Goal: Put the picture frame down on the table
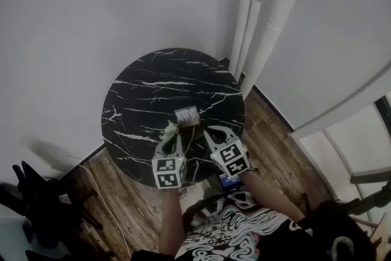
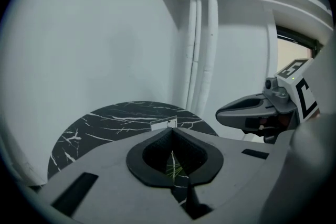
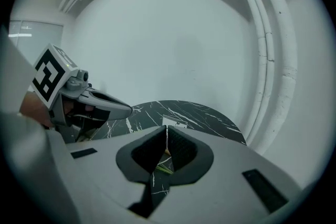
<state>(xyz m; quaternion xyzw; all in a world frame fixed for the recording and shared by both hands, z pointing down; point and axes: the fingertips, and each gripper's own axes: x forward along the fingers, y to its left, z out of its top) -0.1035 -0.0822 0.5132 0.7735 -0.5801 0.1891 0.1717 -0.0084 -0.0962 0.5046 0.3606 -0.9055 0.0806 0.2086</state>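
A small picture frame with a pale face rests on the round black marble table, near its front edge. My left gripper and right gripper point inward at the frame's lower corners from either side. In the left gripper view the jaws of the left gripper meet at the tips, and the frame's top edge shows just beyond them. The right gripper shows only a hairline slit, with the frame right ahead. Whether either tip touches the frame is hidden.
A greenish sprig lies on the table by the left gripper's tip. White pipes run up the wall behind the table. Wooden floor surrounds the table, and a dark legged object stands at lower left.
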